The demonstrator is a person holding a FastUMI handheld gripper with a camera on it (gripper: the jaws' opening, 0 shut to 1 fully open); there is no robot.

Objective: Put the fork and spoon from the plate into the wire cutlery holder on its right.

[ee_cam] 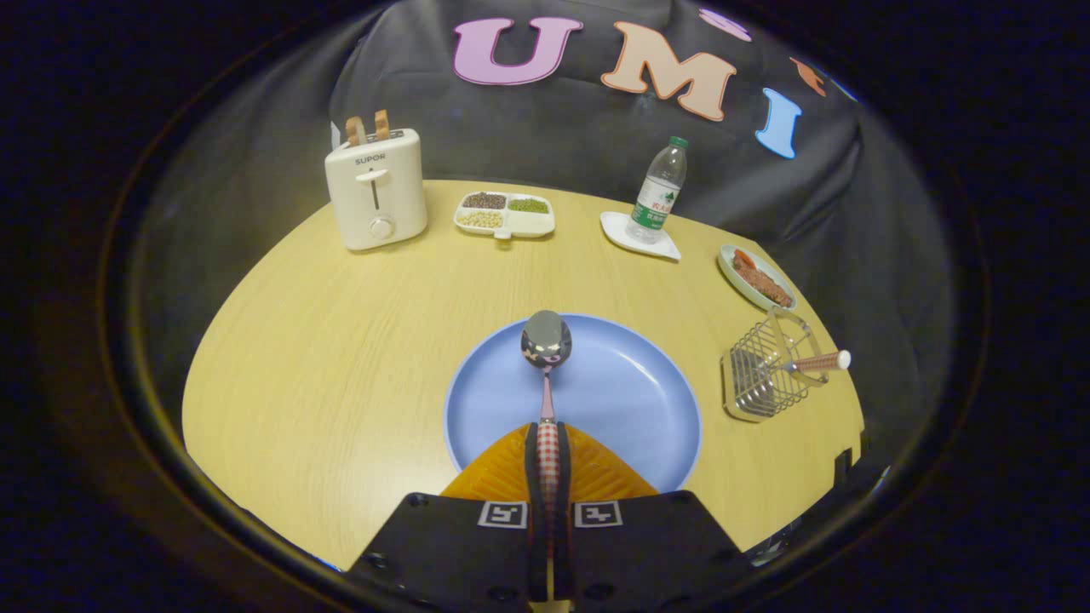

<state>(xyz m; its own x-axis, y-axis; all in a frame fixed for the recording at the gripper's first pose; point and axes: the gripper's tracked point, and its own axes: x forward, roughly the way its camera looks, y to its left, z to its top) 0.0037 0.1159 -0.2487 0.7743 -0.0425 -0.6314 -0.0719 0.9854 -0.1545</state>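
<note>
My gripper is shut on the checked handle of the spoon, both fingers pressing its sides. The spoon points straight ahead, its metal bowl held over the far part of the blue plate. The plate lies on the wooden table just beyond my fingers. To the plate's right stands the wire cutlery holder, with the fork in it, its checked handle sticking out to the right.
At the table's back stand a white toaster with bread slices, a divided dish of beans, and a water bottle on a white coaster. A small plate of food sits behind the holder. The table's right edge runs close by the holder.
</note>
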